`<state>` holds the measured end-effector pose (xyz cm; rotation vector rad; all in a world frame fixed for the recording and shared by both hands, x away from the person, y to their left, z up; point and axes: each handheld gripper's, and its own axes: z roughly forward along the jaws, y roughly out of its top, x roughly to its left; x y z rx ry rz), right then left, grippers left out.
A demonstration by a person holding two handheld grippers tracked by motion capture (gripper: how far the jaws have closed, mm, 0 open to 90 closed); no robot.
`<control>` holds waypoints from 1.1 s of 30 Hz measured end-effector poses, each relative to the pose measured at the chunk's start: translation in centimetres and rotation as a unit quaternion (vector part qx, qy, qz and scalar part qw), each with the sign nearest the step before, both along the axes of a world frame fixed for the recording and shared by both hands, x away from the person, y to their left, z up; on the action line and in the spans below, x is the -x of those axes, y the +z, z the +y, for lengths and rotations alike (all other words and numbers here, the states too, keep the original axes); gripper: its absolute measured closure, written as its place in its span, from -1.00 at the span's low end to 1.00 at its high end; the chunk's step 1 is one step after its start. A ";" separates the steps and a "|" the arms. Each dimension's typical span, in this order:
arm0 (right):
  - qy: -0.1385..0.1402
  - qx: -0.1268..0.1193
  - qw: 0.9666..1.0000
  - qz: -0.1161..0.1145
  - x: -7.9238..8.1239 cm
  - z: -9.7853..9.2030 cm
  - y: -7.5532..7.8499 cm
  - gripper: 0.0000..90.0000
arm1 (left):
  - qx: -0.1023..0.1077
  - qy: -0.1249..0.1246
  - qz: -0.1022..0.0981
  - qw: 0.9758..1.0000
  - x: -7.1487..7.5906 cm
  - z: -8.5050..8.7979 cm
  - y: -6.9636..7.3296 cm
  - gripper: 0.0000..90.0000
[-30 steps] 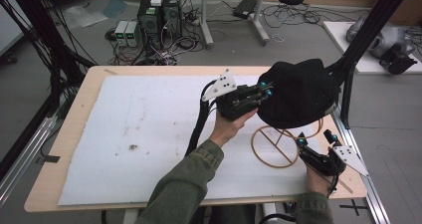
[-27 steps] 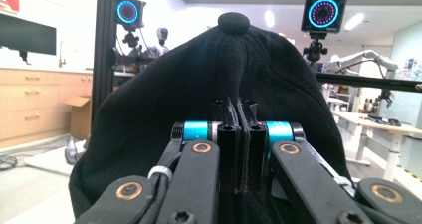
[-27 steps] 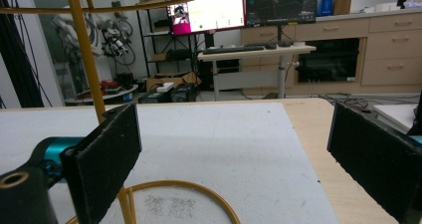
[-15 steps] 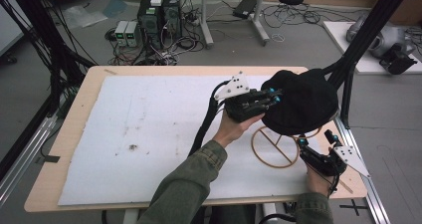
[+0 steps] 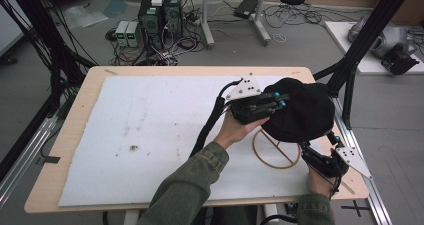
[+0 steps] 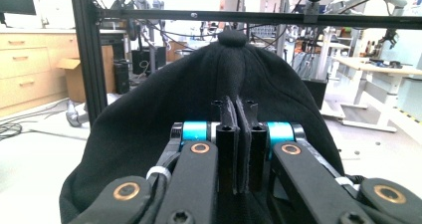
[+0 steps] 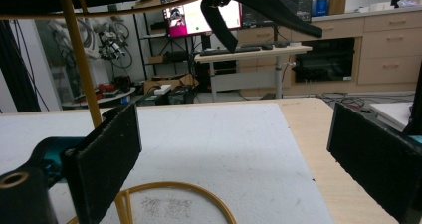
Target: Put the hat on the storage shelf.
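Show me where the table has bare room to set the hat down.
The white mat is bare from its left edge to the left forearm. It is crowded at the right: the black hat, the yellow wire stand and both tongs.

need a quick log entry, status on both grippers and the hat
Left hand-held gripper shut on black hat, held over the stand. Right hand-held gripper open by yellow wire stand. Nothing in the way.
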<state>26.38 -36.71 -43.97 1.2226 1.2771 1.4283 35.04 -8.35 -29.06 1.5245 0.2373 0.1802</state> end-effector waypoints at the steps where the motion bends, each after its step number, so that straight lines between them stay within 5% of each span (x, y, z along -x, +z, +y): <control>1: 0.001 0.004 1.000 -0.002 -0.1 0.0 0.0 -0.87 | 0.001 0.000 0.000 1.000 0.0 0.0 0.0 0.93; 9: -0.003 0.003 1.000 -0.003 0.0 -0.1 0.0 -0.87 | 0.000 0.003 0.006 1.000 0.0 -0.1 -0.1 0.86; 12: -0.002 0.003 1.000 -0.003 0.0 -0.1 0.0 -0.87 | -0.001 0.026 0.007 1.000 0.2 -0.1 -0.1 0.49; 21: 0.001 0.008 1.000 -0.001 0.0 0.2 0.0 -0.87 | 0.009 0.054 0.004 0.998 0.0 0.5 0.0 -0.18; 26: 0.000 0.009 1.000 -0.001 0.1 0.2 0.0 -0.87 | -0.002 0.087 0.001 0.996 0.1 1.9 -0.3 -0.32; 33: 0.002 0.012 1.000 0.001 0.1 0.5 0.0 -0.87 | -0.009 0.148 -0.002 0.989 0.1 4.2 -0.5 -0.37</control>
